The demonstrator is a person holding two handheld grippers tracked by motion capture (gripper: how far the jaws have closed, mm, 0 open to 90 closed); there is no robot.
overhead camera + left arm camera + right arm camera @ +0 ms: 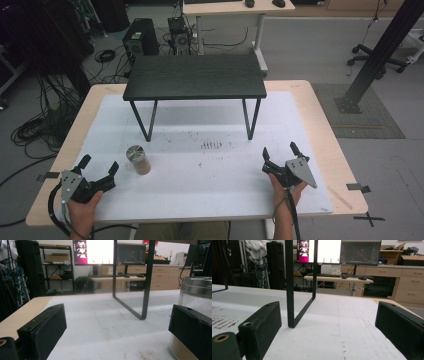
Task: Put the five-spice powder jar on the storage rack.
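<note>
A small jar (138, 159) with a metal lid and brown contents stands upright on the white mat, left of centre. In the left gripper view the jar (197, 293) rises just behind the right jaw. My left gripper (99, 166) rests at the table's front left, open and empty, a short way left of the jar. My right gripper (281, 151) sits at the front right, open, nothing between its jaws. A black raised shelf (195, 76) on thin metal legs stands across the back of the mat.
The white mat (210, 175) covers most of the wooden table. A shelf leg (146, 280) stands ahead of the left gripper, another leg (290, 282) ahead of the right. Dark crumbs (211, 145) dot the mat's middle. Desks, monitors and cables lie beyond the table.
</note>
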